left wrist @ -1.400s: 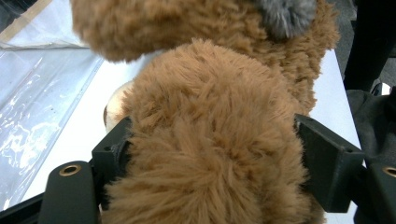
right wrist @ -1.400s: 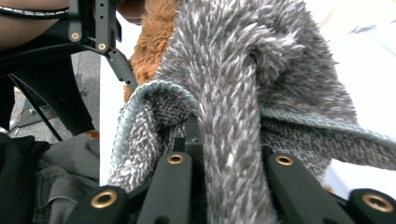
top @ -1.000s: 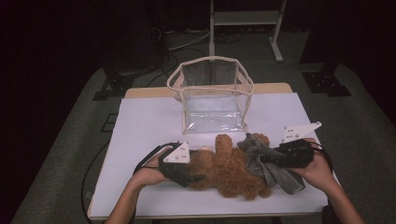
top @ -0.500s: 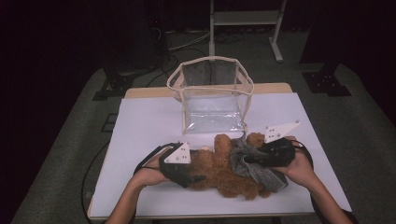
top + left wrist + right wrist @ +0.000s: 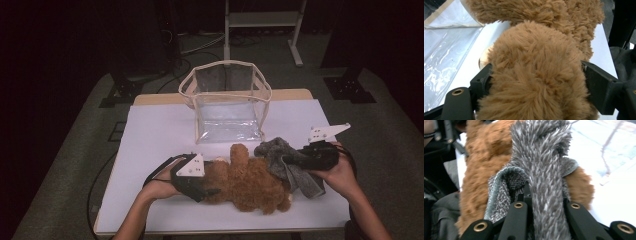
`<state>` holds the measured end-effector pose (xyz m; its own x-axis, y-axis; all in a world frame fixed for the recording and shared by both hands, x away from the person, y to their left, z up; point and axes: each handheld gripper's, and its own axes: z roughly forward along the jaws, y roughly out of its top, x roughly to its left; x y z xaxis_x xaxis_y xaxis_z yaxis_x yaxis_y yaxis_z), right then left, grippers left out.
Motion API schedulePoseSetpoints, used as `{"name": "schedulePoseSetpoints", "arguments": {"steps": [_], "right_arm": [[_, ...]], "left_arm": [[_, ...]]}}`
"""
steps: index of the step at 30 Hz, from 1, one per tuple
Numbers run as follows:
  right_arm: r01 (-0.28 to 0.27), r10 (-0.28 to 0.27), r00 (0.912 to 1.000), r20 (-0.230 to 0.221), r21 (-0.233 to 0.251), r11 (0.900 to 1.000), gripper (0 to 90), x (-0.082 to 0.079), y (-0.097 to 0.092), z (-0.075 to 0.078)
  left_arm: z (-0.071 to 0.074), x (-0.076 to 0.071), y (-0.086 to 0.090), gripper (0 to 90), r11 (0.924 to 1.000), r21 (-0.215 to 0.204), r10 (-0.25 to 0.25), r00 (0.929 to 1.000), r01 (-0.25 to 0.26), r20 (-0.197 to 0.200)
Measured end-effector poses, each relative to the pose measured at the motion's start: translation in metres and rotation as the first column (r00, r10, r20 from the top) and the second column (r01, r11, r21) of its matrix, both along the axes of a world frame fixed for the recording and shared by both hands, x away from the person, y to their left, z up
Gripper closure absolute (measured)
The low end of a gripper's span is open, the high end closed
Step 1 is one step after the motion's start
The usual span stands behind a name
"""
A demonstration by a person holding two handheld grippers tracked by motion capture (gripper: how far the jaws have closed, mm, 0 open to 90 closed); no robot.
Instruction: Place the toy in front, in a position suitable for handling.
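Note:
A brown teddy bear [image 5: 250, 182] lies on the white table [image 5: 155, 135] near its front edge. My left gripper [image 5: 209, 190] comes in from the left and is shut on a thick furry part of the bear [image 5: 534, 62], with a jaw pressed into the fur on each side. At the bear's right end lies a grey fluffy cloth [image 5: 287, 162]. My right gripper [image 5: 290, 160] is shut on this cloth [image 5: 544, 170], which bunches up between its jaws and drapes over the bear's [image 5: 477, 170] brown fur.
A clear plastic bag [image 5: 227, 107] with beige trim stands open at the table's back middle, just behind the bear. A black cable [image 5: 100, 190] loops off the table's left side. A white stand [image 5: 260, 22] rises from the dark floor beyond.
My right gripper swung left over the bear with the grey cloth, then drew back to the right, still holding it. The left gripper and the bear stayed put.

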<state>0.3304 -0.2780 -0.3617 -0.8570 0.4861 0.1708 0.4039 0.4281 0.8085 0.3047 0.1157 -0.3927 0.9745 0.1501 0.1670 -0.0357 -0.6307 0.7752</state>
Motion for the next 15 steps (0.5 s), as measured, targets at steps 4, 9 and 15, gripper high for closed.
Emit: {"name": "schedulePoseSetpoints", "arguments": {"steps": [4, 9, 15], "right_arm": [[0.008, -0.008, 0.9999, -0.011, -0.003, 1.0000, 78.0, 0.014, 0.004, -0.001], [0.053, -0.053, 0.9985, -0.010, -0.002, 0.9986, 78.0, 0.025, -0.003, -0.001], [0.102, -0.102, 0.9944, -0.028, 0.010, 0.9947, 77.8, 0.022, -0.025, -0.002]], "left_arm": [[-0.001, 0.000, 0.001, 20.7, 1.0000, -0.006, -0.004, 1.0000, 0.004, 0.000], [-0.001, -0.002, 0.003, 20.6, 0.9999, -0.005, -0.011, 0.9999, 0.012, 0.011], [-0.001, 0.000, 0.002, 20.2, 0.9999, -0.005, -0.009, 0.9999, 0.009, 0.008]]}}
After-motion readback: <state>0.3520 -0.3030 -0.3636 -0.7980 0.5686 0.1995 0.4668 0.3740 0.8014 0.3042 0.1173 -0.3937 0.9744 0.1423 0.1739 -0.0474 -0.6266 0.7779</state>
